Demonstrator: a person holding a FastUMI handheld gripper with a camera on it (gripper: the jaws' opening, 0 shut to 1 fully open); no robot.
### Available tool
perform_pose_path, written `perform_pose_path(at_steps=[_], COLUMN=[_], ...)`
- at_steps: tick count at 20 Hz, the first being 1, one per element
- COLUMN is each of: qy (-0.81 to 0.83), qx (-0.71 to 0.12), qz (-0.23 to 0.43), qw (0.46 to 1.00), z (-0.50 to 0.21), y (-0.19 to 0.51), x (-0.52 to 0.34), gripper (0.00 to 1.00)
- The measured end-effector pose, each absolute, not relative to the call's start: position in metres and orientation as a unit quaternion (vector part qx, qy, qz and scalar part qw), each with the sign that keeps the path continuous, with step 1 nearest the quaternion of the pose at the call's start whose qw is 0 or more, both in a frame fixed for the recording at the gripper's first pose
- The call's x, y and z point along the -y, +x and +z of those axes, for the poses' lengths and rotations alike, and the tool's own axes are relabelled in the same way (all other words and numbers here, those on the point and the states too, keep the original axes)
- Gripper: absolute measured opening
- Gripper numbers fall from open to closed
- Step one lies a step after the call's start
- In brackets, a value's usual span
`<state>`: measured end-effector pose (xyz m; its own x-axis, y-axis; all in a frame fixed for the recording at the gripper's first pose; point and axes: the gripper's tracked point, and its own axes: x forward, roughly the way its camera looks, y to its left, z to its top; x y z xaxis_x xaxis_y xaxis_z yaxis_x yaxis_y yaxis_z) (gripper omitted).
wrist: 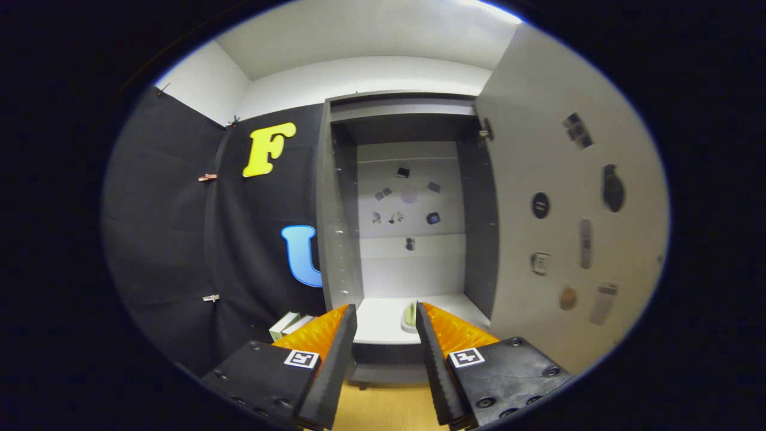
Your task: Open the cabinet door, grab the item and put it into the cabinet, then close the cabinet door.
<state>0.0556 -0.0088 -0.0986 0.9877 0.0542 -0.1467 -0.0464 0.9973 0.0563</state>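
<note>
We faced the grey cabinet (pixel 338 197), its door (pixel 556 197) swung wide to the right, small stickers dotting the door and back panel (pixel 410 203). A pale green item (pixel 410 314) sat on the cabinet floor (pixel 380 320), just past the right finger. Our tongs (pixel 386 326) were released, empty. We judged the closing should start by backing straight out, then catching the door's far edge.
</note>
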Motion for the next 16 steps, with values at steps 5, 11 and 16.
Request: perform_pose_path(at_steps=[5, 11, 16], qy=[0.012, -0.069, -0.038], qx=[-0.115, -0.097, -0.062], qz=[-0.005, -0.037, -0.036], qw=[0.993, 0.992, 0.997], z=[-0.096, -0.075, -0.043], y=[-0.015, -0.065, -0.097], x=[0.040, 0.108, 0.183], gripper=[0.85, 0.98, 0.98])
